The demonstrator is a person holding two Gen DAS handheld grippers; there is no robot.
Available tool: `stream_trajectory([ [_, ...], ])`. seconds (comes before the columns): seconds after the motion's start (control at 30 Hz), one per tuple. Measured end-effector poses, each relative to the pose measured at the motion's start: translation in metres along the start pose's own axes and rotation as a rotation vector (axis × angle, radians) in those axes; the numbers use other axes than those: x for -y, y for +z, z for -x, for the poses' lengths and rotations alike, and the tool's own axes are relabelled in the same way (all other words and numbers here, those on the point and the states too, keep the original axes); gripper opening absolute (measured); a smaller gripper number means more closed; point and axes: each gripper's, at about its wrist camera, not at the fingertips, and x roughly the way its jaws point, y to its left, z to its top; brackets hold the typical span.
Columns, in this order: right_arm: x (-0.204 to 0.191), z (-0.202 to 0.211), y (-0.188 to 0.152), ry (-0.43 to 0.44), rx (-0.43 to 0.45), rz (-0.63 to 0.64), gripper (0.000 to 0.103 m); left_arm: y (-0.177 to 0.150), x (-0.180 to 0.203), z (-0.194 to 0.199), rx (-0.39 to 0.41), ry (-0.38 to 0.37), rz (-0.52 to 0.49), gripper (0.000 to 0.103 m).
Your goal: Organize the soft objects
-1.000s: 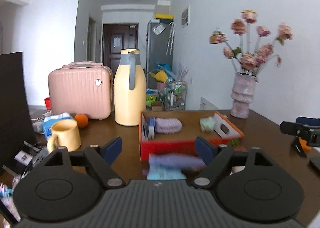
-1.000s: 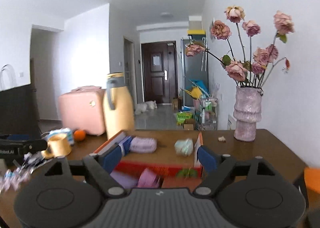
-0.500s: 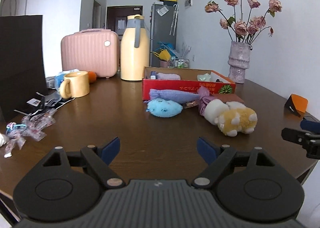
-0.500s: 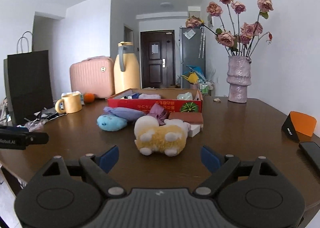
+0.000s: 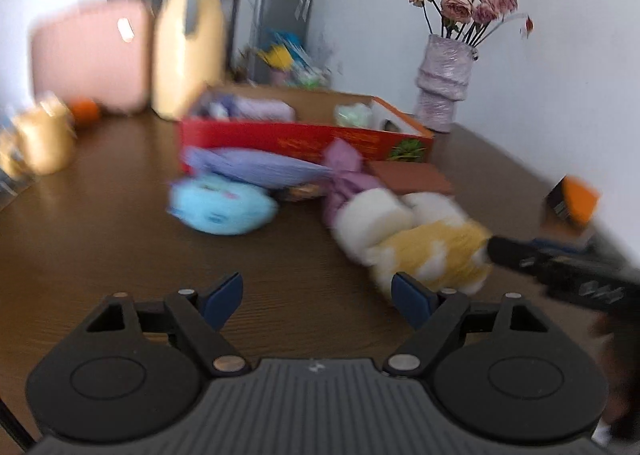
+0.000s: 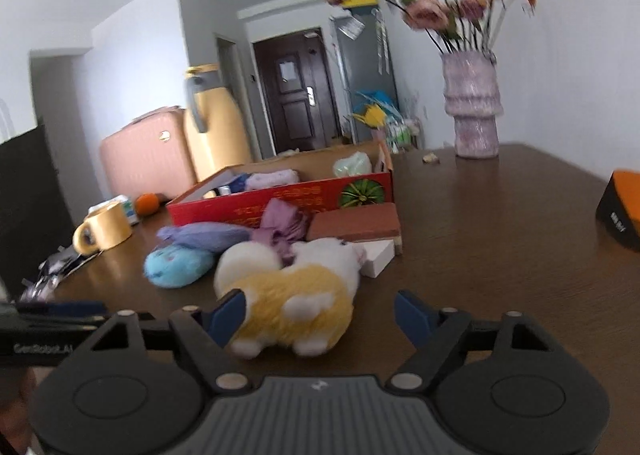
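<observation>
A yellow and white plush toy (image 6: 292, 295) lies on the brown table (image 6: 500, 255), with a blue plush (image 6: 176, 265), a lilac cloth bundle (image 6: 204, 235) and a pink-purple cloth (image 6: 280, 219) behind it. Beyond them stands a red cardboard box (image 6: 280, 195) holding soft items. My right gripper (image 6: 320, 313) is low over the table and its jaws are closing. The plush sits between them, close to the left finger (image 6: 228, 311), and no pad presses it. My left gripper (image 5: 318, 295) hovers over bare table short of the blue plush (image 5: 222, 207). Its jaws are closing on nothing.
A pink suitcase (image 6: 144, 155), yellow thermos jug (image 6: 216, 127), yellow mug (image 6: 106, 225) and an orange (image 6: 146, 203) stand at the back left. A vase of flowers (image 6: 474, 107) is at the back right, an orange and black box (image 6: 624, 211) at the right edge. A brown flat box (image 6: 356, 221) lies by the red box.
Both grippers have sunk toward the table and closed in on the toys. The yellow plush now lies between the right fingers. Both pairs of jaws stand slightly narrower.
</observation>
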Motion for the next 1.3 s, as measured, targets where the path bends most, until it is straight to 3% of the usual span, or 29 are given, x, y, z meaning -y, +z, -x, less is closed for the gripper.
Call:
stream_trajectory([
  [0.13, 0.019, -0.030, 0.014, 0.027, -0.034, -0.081, 0.066, 0.016, -0.005, -0.034, -0.094, -0.144, 0.141, 0.061],
  [0.3, 0.037, -0.062, 0.023, 0.107, -0.093, -0.194, 0.056, 0.026, -0.012, -0.063, -0.167, -0.268, 0.281, 0.051],
  [0.47, 0.044, -0.071, 0.020, 0.178, -0.138, -0.268, 0.045, 0.025, -0.018, -0.071, -0.204, -0.358, 0.383, 0.033],
  [0.73, 0.033, -0.019, 0.002, 0.216, -0.180, -0.290, 0.042, 0.007, -0.015, -0.033, -0.213, -0.396, 0.316, 0.033],
  [1.1, -0.006, 0.028, -0.026, 0.268, -0.217, -0.308, 0.041, -0.016, -0.041, 0.034, -0.193, -0.344, 0.313, 0.033],
  [1.2, -0.016, 0.025, -0.030, 0.231, -0.207, -0.288, 0.045, -0.025, -0.050, 0.033, -0.197, -0.310, 0.358, 0.040],
  [1.27, -0.019, 0.026, -0.031, 0.217, -0.204, -0.289, 0.047, -0.027, -0.056, 0.033, -0.204, -0.324, 0.408, 0.060],
  [1.3, -0.020, 0.025, -0.032, 0.210, -0.201, -0.285, 0.049, -0.028, -0.061, 0.034, -0.207, -0.338, 0.435, 0.062],
])
